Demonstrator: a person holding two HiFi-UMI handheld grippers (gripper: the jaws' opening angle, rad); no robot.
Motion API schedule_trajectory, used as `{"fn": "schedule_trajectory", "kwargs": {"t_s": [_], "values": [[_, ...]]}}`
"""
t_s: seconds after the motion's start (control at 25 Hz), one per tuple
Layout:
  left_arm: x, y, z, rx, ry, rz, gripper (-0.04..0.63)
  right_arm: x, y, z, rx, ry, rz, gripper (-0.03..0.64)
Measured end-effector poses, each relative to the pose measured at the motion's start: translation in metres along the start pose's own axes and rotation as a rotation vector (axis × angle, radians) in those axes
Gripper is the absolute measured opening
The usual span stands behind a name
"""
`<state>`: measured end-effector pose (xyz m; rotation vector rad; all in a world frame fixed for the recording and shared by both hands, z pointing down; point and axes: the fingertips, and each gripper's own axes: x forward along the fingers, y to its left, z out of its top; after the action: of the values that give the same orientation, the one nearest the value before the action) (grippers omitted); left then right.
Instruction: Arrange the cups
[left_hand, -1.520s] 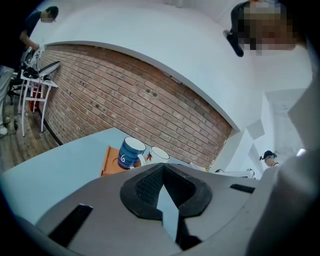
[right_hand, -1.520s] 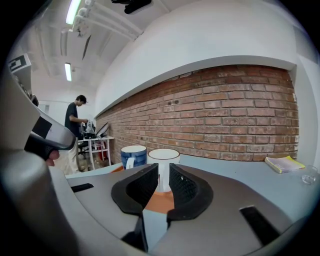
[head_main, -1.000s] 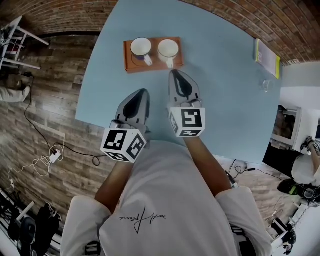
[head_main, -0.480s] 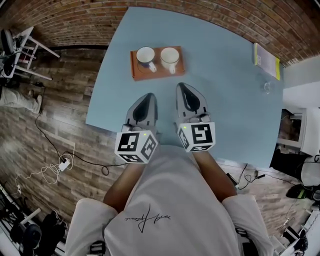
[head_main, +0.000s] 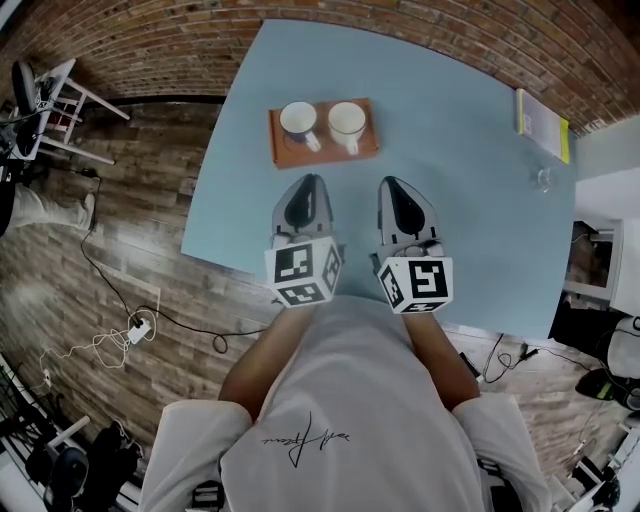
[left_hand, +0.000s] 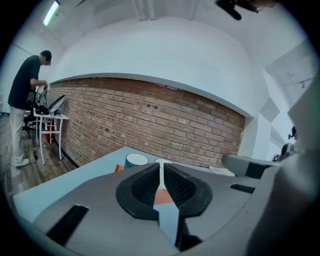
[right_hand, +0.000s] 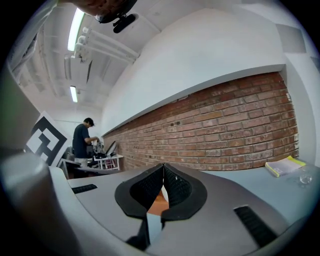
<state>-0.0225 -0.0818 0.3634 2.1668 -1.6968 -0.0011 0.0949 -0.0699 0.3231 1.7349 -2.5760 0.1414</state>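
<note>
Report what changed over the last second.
The right gripper drew back from the orange tray's near edge toward the person. It now sits level with the left gripper, both shut and empty. Nothing was taken hold of or let go. The left cup and right cup stayed side by side on the tray.

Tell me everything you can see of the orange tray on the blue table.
The orange tray is a thin, flat rectangle, orange-brown and matte; its material cannot be told. It lies flat on the light blue table, on its far left part. Two cups stand side by side on it, the left cup and the right cup, covering most of it. Nothing else touches it.
</note>
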Motion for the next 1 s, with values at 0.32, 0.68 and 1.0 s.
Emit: {"fn": "schedule_trajectory", "kwargs": {"t_s": [0.32,0.68,1.0], "values": [[0.039,0.008,-0.023,-0.030,0.033,0.097,0.011,0.006,-0.015,-0.018,0.000,0.065,-0.010,0.021],[0.070,0.026,-0.043,-0.075,0.082,0.178,0.136,0.016,-0.023,-0.034,0.021,0.117,-0.015,0.021],[0.089,0.037,-0.056,-0.080,0.097,0.255,0.172,0.018,-0.029,-0.049,0.035,0.158,-0.005,0.021]]}}
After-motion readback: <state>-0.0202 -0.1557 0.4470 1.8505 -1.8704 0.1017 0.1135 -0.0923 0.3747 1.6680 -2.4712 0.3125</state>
